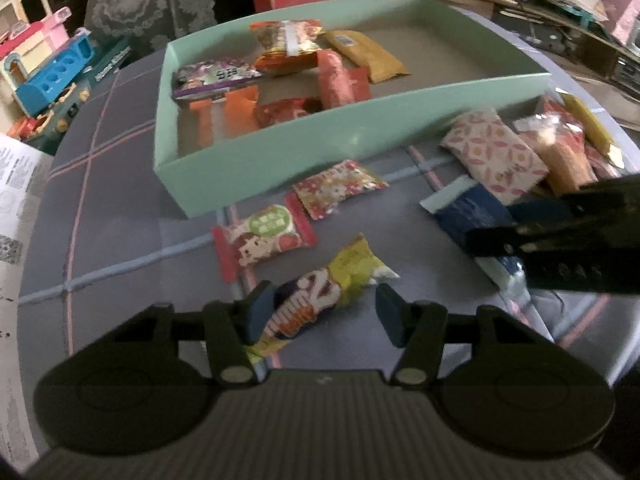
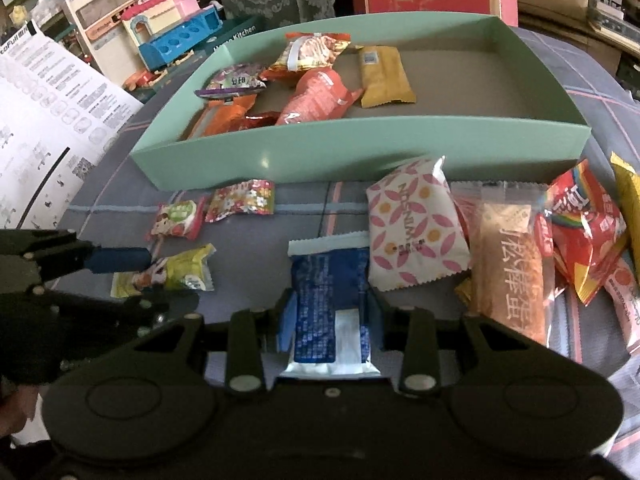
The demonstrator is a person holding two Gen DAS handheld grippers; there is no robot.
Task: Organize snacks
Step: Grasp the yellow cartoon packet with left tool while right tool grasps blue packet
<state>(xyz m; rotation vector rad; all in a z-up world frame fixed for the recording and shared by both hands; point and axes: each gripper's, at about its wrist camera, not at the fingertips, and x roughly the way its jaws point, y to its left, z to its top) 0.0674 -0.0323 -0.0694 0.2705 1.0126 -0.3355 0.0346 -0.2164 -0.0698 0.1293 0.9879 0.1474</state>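
Snacks are split between the mint-green tray (image 2: 360, 140) and the plaid cloth (image 2: 120, 200) in front of it. Inside the tray, toward its left end, sit a purple packet (image 2: 232, 82), an orange-and-white bag (image 2: 312, 54), a salmon-pink pouch (image 2: 316, 96), a mustard-yellow bar (image 2: 384, 76) and some orange wrappers (image 2: 224, 118).

Right gripper (image 2: 330, 312) is down in front of the tray, its blue pads pressed against both sides of a blue foil packet (image 2: 330, 280), so that one is clamped. Just beside it, a white pouch with pink petal print (image 2: 416, 232) leans against the tray's near wall, and further right lie a clear-wrapped golden pastry (image 2: 512, 264) and a red bag (image 2: 580, 232).

Over to the left gripper (image 1: 326, 312), also in front of the tray. A yellow-and-blue candy wrapper (image 1: 320, 296) lies between its pads. In its own view the left pad touches the wrapper while the right pad stands clear, jaws at a middling width, so no grip there. Between that wrapper and the tray's near wall rest two small sweets: a strawberry-print one (image 1: 264, 240) and a red floral one (image 1: 340, 192).

Beyond the tray's left end, a printed paper sheet (image 2: 48, 128) and a toy kitchen set (image 2: 168, 28) sit off the cloth.
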